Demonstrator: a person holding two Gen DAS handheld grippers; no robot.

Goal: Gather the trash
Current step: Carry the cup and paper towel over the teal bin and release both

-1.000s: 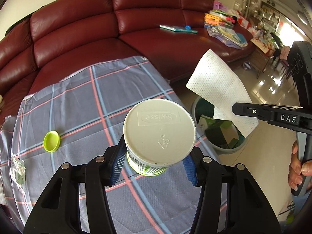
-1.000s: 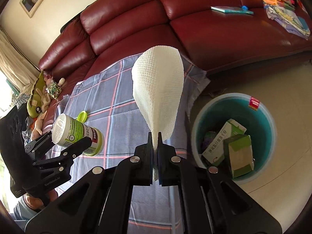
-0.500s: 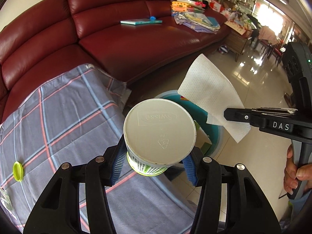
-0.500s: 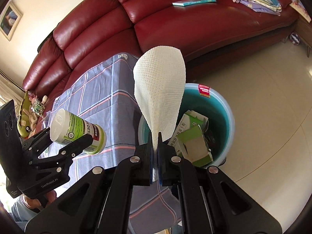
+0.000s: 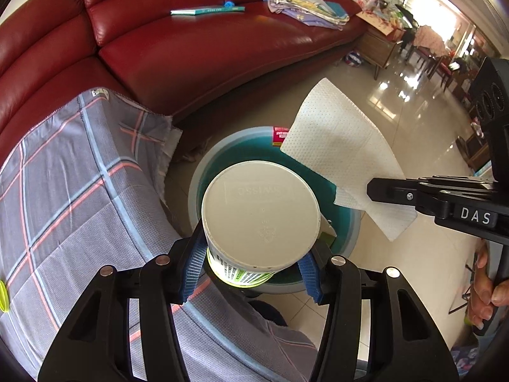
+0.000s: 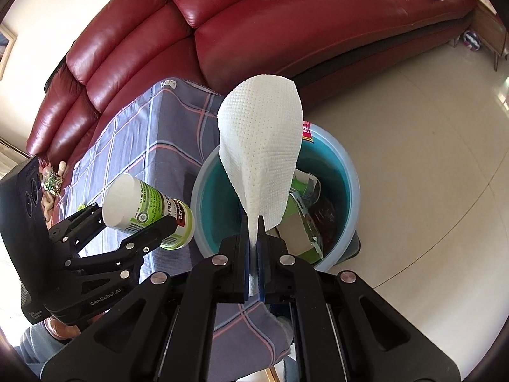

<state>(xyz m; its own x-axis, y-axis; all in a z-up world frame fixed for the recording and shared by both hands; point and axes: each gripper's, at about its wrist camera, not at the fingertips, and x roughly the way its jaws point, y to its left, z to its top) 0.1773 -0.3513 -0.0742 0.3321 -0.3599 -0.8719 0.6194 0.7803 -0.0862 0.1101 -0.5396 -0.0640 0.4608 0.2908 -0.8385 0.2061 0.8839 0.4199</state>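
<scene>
My left gripper [image 5: 251, 267] is shut on a white and green plastic bottle [image 5: 259, 216], bottom toward the camera, held over the near rim of the teal trash bin [image 5: 229, 149]. The bottle [image 6: 149, 211] also shows in the right wrist view. My right gripper [image 6: 254, 222] is shut on a white paper towel [image 6: 262, 159], which stands up over the trash bin [image 6: 346, 172]. The towel [image 5: 343, 156] hangs over the bin's right side in the left wrist view. Green and white cartons [image 6: 302, 222] lie inside the bin.
A table with a grey plaid cloth [image 5: 70, 191] stands left of the bin, with a green lid [image 5: 3, 296] at its left edge. A red leather sofa [image 5: 191, 51] runs behind, holding a book [image 5: 206, 9] and piled papers [image 5: 302, 3]. Tiled floor [image 6: 413, 127] lies to the right.
Both grippers have moved right from over the table to over the trash bin, carrying the bottle and the paper towel. Their grips have not changed.
</scene>
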